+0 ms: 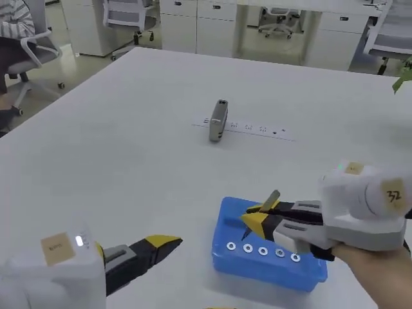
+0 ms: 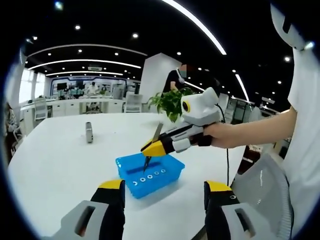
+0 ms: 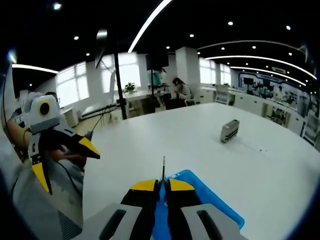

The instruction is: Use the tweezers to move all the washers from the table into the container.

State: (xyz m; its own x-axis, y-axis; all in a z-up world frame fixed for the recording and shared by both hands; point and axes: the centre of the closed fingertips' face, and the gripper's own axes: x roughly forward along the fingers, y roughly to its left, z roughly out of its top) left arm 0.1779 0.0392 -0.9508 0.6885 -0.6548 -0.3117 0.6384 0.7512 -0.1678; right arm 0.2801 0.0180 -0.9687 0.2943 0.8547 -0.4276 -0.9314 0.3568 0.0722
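A blue container (image 1: 222, 215) sits on the white table near me, with several washers (image 1: 262, 250) lined up inside it. My right gripper (image 1: 254, 219) hovers over the container, shut on the tweezers (image 1: 271, 197), whose upper end sticks out above the yellow jaws. In the left gripper view the tweezers (image 2: 150, 152) point down into the container (image 2: 172, 167) above the washers (image 2: 149, 176). In the right gripper view the tweezers (image 3: 163, 172) stick out beyond my right gripper (image 3: 163, 186) over the container (image 3: 215, 205). My left gripper (image 1: 161, 244) stands open and empty to the left of the container, jaws wide apart (image 2: 165, 192).
A small grey device (image 1: 219, 120) stands mid-table beside a row of flush sockets (image 1: 257, 129). Office chairs (image 1: 129, 16) and cabinets line the far side. A person sits at the far left (image 1: 13, 26). A potted plant (image 2: 170, 102) stands beyond the table.
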